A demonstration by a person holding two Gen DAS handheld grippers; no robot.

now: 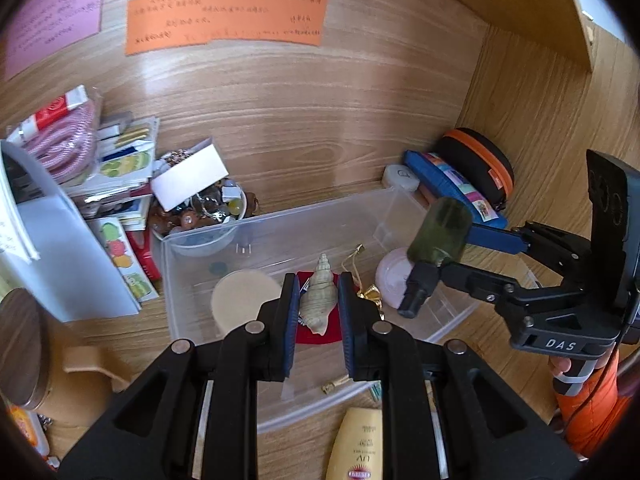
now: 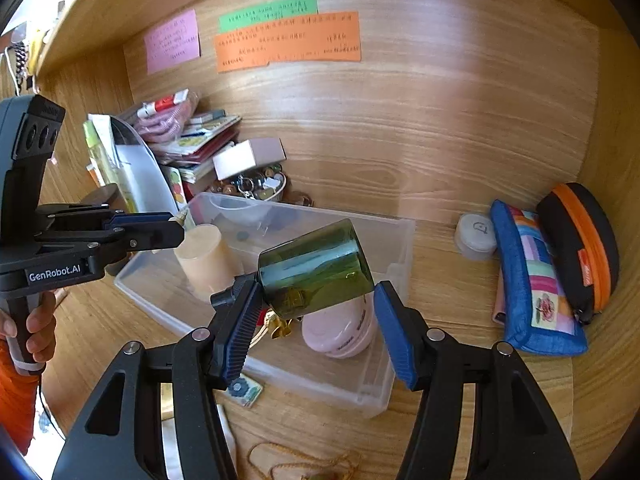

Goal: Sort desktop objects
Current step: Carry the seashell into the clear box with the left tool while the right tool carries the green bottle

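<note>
Left wrist view: one seashell (image 1: 319,298) sits clamped between my left fingers (image 1: 319,312), above the clear bin (image 1: 280,220). My right fingers (image 2: 316,332) stand apart around one green bottle (image 2: 316,268); whether both touch it, I cannot tell. One pink jar (image 2: 340,332) lies half hidden beneath.

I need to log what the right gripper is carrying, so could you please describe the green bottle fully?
The green bottle is dark, translucent, seemingly plastic, with a black spray cap. It lies tilted, cap lower and pointing left, between the fingers of the right gripper, which grip it above the clear bin. Nothing else appears to touch it.
</note>
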